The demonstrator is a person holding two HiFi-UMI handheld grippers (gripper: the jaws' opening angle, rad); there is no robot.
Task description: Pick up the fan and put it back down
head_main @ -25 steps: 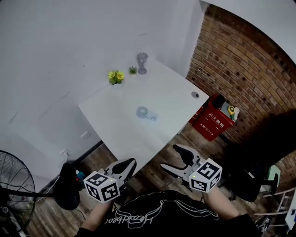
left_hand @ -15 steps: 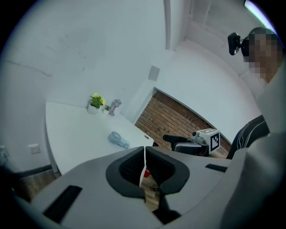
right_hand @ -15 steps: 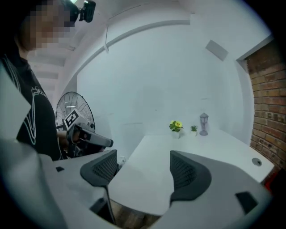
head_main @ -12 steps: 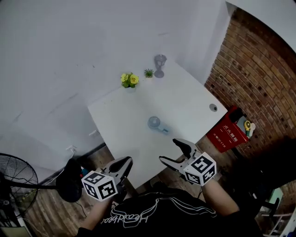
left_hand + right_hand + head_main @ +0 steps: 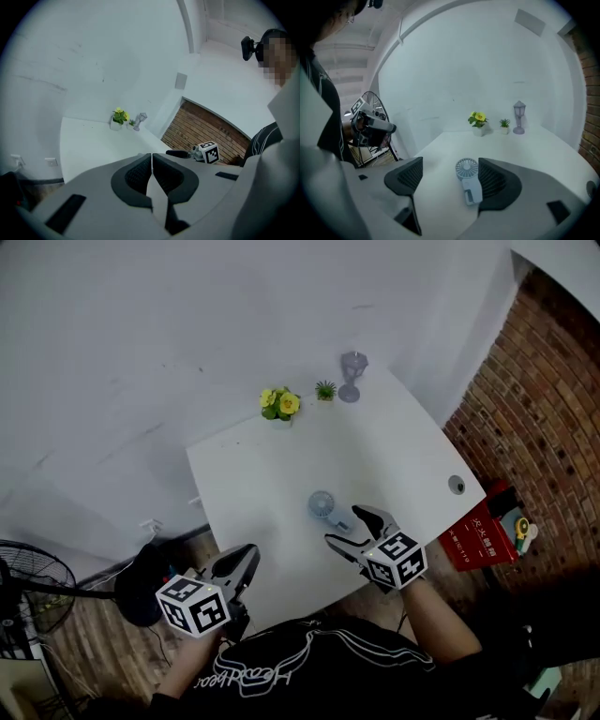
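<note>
Pale-blue handheld fan (image 5: 322,505), flat on white table (image 5: 253,474); right gripper (image 5: 344,526) gaping just short, apparently to straddle it; left gripper (image 5: 242,562) clenched empty, seemingly idle.

It looks like a plain office or studio room, not a home: bare white walls (image 5: 187,324), one brick wall (image 5: 553,409), a wood-plank floor (image 5: 103,652) and a single white surface (image 5: 272,484). Well past the right gripper (image 5: 345,526)'s jaws, at the surface's far edge, stand a pot of yellow flowers (image 5: 280,405), a tiny green plant (image 5: 325,390) and a small lantern ornament (image 5: 352,376). A red box (image 5: 478,535) with white lettering sits on the floor right of those jaws, and a pedestal fan (image 5: 23,582) stands left of the left gripper (image 5: 246,557)'s jaws.
</note>
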